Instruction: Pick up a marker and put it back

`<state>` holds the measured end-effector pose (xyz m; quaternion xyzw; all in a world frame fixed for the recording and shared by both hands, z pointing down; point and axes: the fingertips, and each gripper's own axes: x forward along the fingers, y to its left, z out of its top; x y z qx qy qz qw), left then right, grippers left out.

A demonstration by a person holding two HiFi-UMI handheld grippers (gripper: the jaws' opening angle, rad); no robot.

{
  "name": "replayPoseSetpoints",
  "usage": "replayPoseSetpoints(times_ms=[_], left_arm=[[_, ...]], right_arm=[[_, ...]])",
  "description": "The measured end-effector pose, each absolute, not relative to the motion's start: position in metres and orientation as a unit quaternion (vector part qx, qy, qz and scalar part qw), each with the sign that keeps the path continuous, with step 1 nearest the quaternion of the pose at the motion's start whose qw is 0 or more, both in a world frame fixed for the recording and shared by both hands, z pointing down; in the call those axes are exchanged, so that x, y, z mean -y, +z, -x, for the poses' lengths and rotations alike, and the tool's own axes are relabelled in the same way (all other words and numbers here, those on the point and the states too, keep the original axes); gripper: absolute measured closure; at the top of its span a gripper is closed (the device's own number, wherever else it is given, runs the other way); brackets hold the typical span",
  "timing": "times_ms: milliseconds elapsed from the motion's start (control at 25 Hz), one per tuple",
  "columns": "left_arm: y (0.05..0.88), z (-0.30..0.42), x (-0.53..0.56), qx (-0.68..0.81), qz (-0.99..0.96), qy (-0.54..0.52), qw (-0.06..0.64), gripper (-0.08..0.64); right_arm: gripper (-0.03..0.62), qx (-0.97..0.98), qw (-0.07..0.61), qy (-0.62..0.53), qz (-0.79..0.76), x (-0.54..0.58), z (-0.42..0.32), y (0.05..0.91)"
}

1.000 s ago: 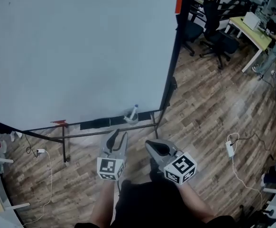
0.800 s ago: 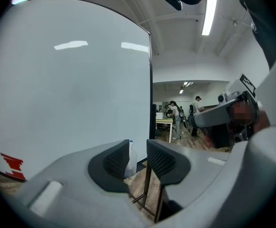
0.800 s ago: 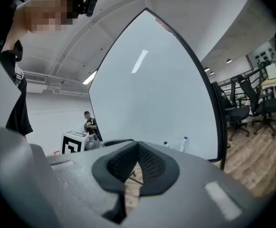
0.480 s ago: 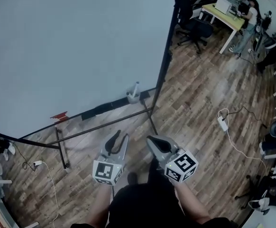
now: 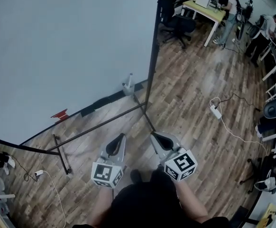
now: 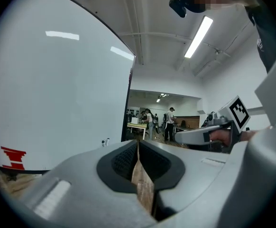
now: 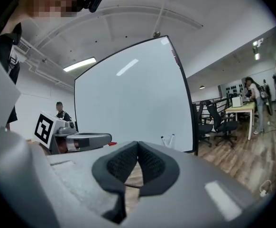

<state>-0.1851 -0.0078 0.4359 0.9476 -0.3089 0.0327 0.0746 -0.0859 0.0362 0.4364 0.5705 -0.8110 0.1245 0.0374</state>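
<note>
The whiteboard (image 5: pixel 57 46) is white, the floor (image 5: pixel 195 94) brown wood-grain, the left gripper (image 5: pixel 122 136) and right gripper (image 5: pixel 152 136) grey.

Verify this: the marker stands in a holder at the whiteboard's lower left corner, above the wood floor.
The corner is wrong. In the head view the holder with the marker sits at the whiteboard's lower right corner, beside the black post. The rest holds: the floor below it is wood.

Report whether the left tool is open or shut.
Shut. The left tool has just been closing its jaws; in its own view they meet at the tips, with nothing between them.
</note>
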Motion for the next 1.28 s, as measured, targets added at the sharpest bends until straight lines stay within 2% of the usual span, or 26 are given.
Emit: replayPoseSetpoints(times_ms=[640, 1280], left_arm=[[0.423, 0.173, -0.047, 0.278, -0.957, 0.027, 0.076, 0.546], [0.416, 0.176, -0.044, 0.286, -0.955, 0.025, 0.074, 0.546]], right_arm=[[0.589, 0.806, 0.04, 0.104, -0.581, -0.087, 0.087, 0.426], [0.589, 0.807, 0.038, 0.112, -0.579, -0.088, 0.087, 0.423]])
